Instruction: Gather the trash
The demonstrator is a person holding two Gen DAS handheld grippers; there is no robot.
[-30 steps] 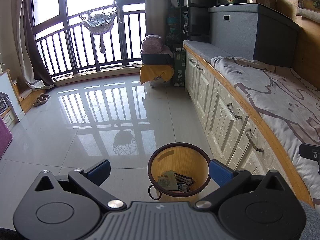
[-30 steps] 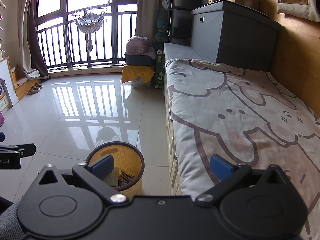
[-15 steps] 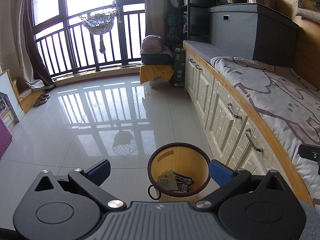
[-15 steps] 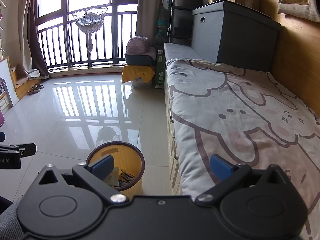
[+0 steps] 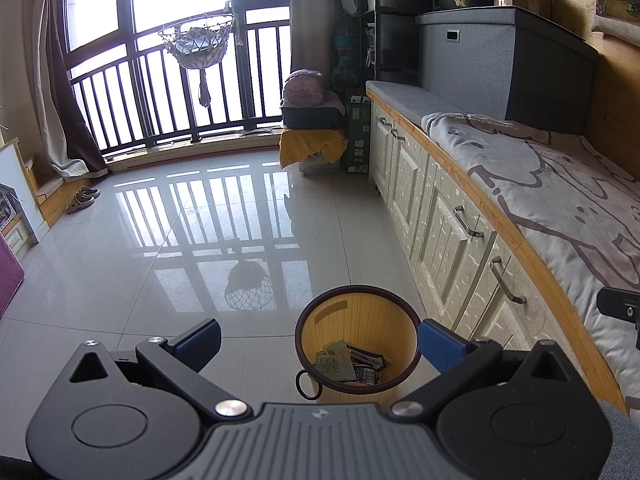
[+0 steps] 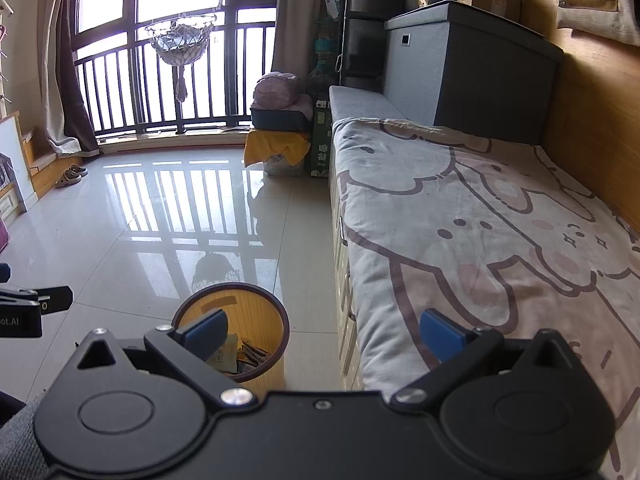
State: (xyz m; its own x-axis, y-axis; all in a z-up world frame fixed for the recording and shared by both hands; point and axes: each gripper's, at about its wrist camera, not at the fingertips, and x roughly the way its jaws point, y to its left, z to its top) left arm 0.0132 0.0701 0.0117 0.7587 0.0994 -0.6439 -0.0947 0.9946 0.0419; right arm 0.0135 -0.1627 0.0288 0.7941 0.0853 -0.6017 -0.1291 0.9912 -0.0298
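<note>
Both grippers, left (image 5: 318, 342) and right (image 6: 324, 330), are spread and empty; the wastebasket (image 5: 357, 340) holds light, crushable paper wrappers (image 5: 346, 366), best pinched at an edge

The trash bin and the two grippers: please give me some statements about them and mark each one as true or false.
1. The trash bin stands on the tiled floor beside the white cabinet drawers. True.
2. The bin is empty. False: paper scraps and wrappers lie at its bottom.
3. The left gripper is open and holds nothing. True.
4. The right gripper is shut on a piece of trash. False: its jaws stand wide apart, with nothing between them.
5. A blanket with a cartoon print covers the bed. True.
6. The bin lies tipped on its side. False: it stands upright, with its opening facing up.
</note>
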